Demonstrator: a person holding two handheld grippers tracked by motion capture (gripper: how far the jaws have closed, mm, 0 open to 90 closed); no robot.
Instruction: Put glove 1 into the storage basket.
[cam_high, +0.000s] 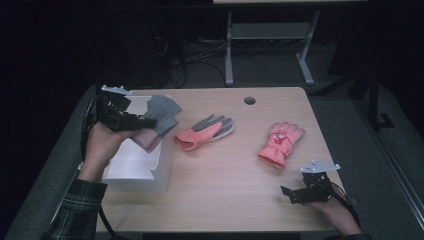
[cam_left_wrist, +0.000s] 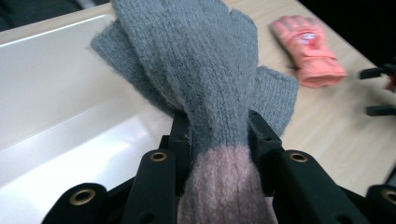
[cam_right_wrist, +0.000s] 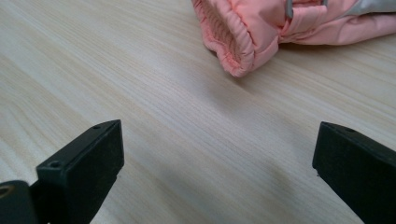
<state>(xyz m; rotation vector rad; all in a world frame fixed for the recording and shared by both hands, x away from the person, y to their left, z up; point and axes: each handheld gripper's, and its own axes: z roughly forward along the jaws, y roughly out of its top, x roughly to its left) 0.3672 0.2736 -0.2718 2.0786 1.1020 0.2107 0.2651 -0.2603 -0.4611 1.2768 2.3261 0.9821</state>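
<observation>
Grey knit glove (cam_left_wrist: 205, 70) hangs clamped in left tongs (cam_left_wrist: 218, 135) over white box (cam_left_wrist: 60, 107); right tongs (cam_right_wrist: 217, 168) gape wide.

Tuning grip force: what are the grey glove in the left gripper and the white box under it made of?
Grey glove: knitted, probably wool or acrylic; visible knit ribs, fuzzy edges, pale pink cuff bunched by the left gripper.
White box: smooth, faintly glossy, rigid-looking walls; plastic or coated card, hard to tell.

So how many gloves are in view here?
3. A grey knitted glove with a pink cuff is clamped in the left tool over the white box; two salmon-pink padded gloves lie mid-table and right.
</observation>
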